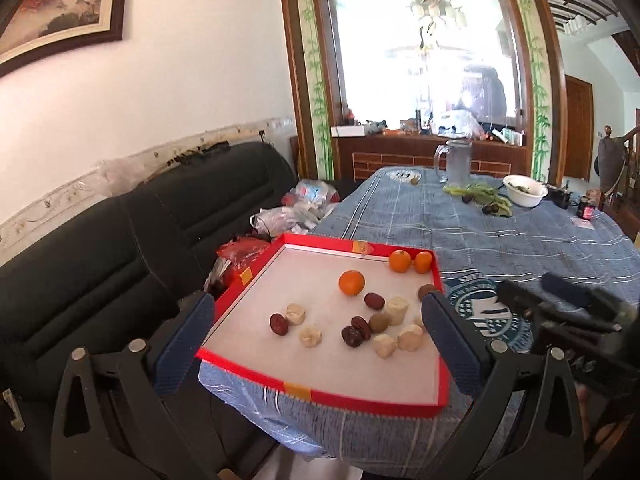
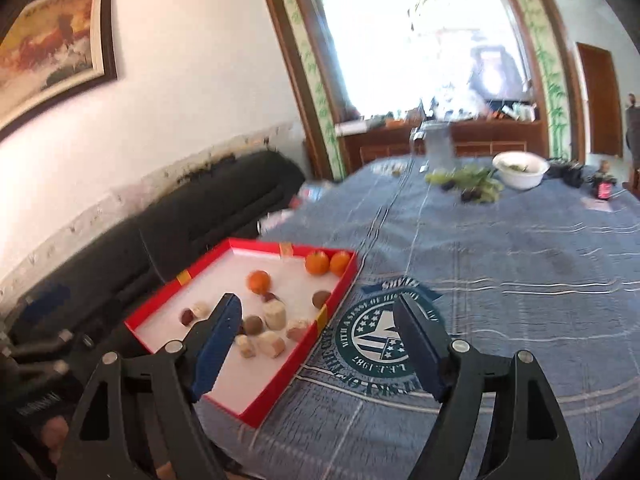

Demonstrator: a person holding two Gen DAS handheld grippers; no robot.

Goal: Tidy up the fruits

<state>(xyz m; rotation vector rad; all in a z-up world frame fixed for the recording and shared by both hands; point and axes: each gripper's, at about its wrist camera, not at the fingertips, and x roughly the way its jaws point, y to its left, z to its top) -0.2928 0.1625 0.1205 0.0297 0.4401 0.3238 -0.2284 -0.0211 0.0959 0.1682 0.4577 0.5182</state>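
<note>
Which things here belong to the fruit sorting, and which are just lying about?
Job: red tray, oranges, red dates, banana pieces, kiwis, left gripper, right gripper, both open and empty.

Lying about: jug, white bowl, greens, plastic bags, sofa.

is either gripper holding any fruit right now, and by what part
Nothing is held. The left hand-held gripper and right hand-held gripper are both open and empty above the red tray.
</note>
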